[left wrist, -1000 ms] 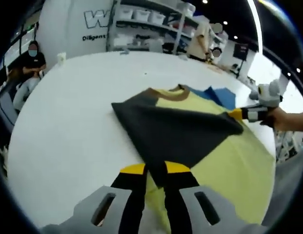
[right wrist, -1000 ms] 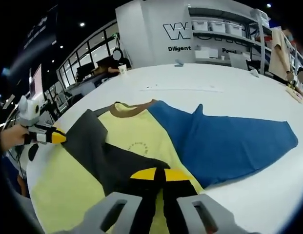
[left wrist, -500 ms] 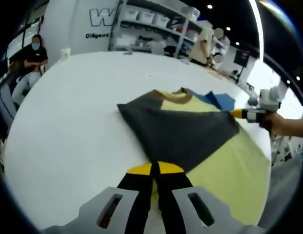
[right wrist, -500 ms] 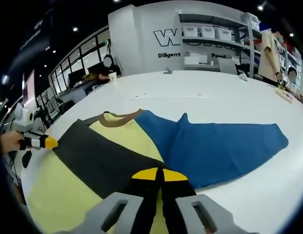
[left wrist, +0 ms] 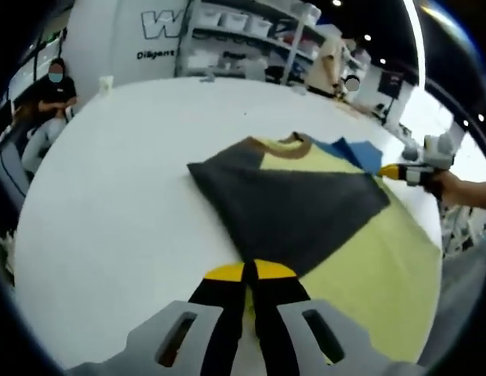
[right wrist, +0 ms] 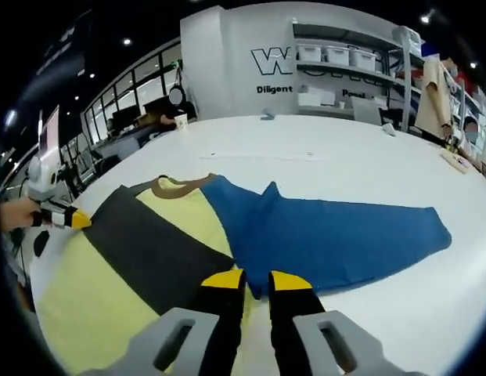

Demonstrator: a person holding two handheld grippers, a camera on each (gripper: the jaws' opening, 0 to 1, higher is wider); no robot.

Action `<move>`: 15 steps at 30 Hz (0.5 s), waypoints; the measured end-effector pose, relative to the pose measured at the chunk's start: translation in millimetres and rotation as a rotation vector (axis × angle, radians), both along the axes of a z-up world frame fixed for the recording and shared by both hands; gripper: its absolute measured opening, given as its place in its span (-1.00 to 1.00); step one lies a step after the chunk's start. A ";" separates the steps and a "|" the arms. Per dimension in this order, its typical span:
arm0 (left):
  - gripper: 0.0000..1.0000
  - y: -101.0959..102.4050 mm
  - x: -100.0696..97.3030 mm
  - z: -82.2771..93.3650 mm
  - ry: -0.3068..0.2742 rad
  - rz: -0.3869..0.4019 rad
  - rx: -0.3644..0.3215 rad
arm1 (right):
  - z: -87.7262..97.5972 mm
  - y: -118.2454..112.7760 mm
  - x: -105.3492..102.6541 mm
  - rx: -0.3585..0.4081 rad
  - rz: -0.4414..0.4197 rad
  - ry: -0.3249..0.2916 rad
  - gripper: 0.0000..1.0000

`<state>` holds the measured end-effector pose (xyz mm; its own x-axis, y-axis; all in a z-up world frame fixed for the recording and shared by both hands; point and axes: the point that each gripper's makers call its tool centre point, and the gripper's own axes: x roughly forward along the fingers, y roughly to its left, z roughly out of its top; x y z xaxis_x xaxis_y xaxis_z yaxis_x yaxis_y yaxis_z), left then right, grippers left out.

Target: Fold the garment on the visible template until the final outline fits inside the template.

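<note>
1. One shirt (left wrist: 321, 211), yellow, dark grey and blue, lies flat on the white table (left wrist: 117, 172), mid-frame.
2. Two grippers: left gripper (left wrist: 249, 276) is clenched on the grey sleeve's tip at lower centre; right gripper (right wrist: 254, 282) stands released, jaws apart, at the shirt's edge.
3. Collar (right wrist: 178, 185) points toward the frame's top.

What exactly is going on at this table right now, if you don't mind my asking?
A person with a gripper in each hand is folding a shirt of yellow, dark grey and blue panels on a big white table. The dark grey panel lies folded across the yellow body. The left gripper is shut on the grey cloth at its near corner. The right gripper has its jaws parted just at the edge where the grey and blue panels meet. The blue sleeve lies spread flat, not yet folded.
</note>
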<state>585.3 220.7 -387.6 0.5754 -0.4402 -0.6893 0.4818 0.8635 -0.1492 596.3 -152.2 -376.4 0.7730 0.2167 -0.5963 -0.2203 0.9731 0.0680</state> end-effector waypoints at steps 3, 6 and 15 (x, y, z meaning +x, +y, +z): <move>-0.95 -5.3 -0.6 0.4 -0.008 0.000 0.013 | 0.0 -21.9 3.9 -0.020 -0.028 0.016 -0.71; -0.95 -3.7 1.1 -0.8 -0.026 0.008 0.049 | 5.6 -48.3 13.5 -0.046 -0.061 -0.008 -0.65; -0.95 0.4 -2.6 1.9 -0.065 -0.002 0.107 | 6.7 -161.1 42.8 -0.047 -0.299 0.000 -0.51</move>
<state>582.7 221.1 -385.7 0.6196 -0.3672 -0.6937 0.4895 0.8717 -0.0243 639.1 -313.3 -369.7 0.7982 -0.0480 -0.6005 0.0763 0.9969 0.0217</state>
